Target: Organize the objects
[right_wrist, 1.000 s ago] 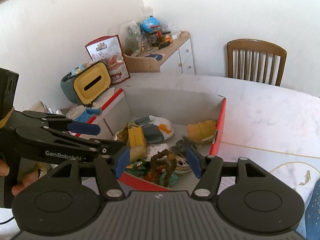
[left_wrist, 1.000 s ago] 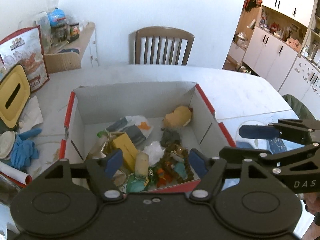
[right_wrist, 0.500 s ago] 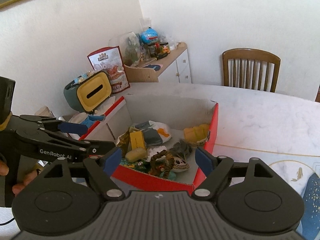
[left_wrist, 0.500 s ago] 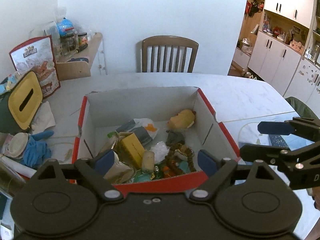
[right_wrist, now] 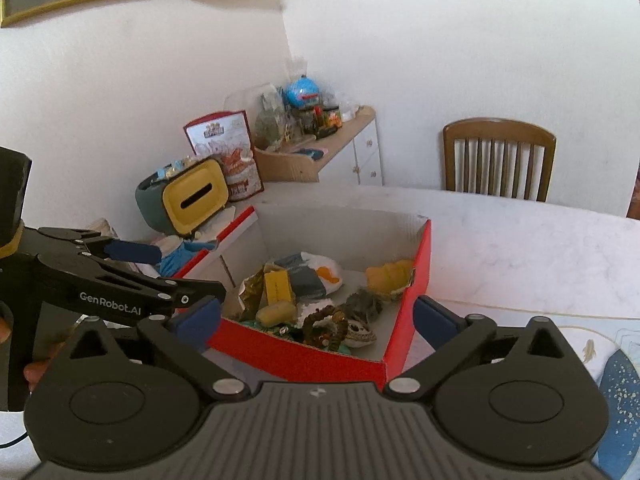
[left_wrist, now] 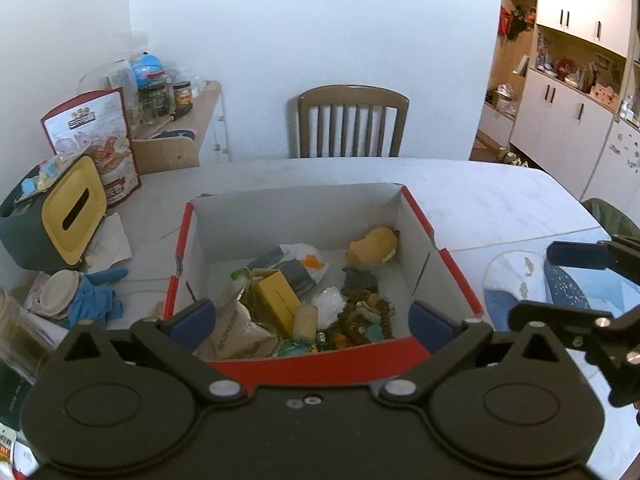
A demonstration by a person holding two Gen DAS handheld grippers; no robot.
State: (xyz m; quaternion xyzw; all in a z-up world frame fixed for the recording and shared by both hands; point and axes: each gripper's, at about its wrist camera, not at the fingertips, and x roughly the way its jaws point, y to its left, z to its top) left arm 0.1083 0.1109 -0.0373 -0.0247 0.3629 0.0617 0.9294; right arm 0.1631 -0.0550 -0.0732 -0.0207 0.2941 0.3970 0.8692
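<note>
while above box [left_wrist: 416, 216] (both spread)

The white tabletop [left_wrist: 480, 200] holds a red box [left_wrist: 320, 362] in the middle. Beside it sit a yellow tissue holder [left_wrist: 74, 210], a blue glove [left_wrist: 96, 300] and a blue mat [left_wrist: 568, 292].

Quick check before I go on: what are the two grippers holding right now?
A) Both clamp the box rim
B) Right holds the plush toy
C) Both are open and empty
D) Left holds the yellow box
C: the left gripper and right gripper both stand wide open short of the red cardboard box, with nothing between their fingers.
</note>
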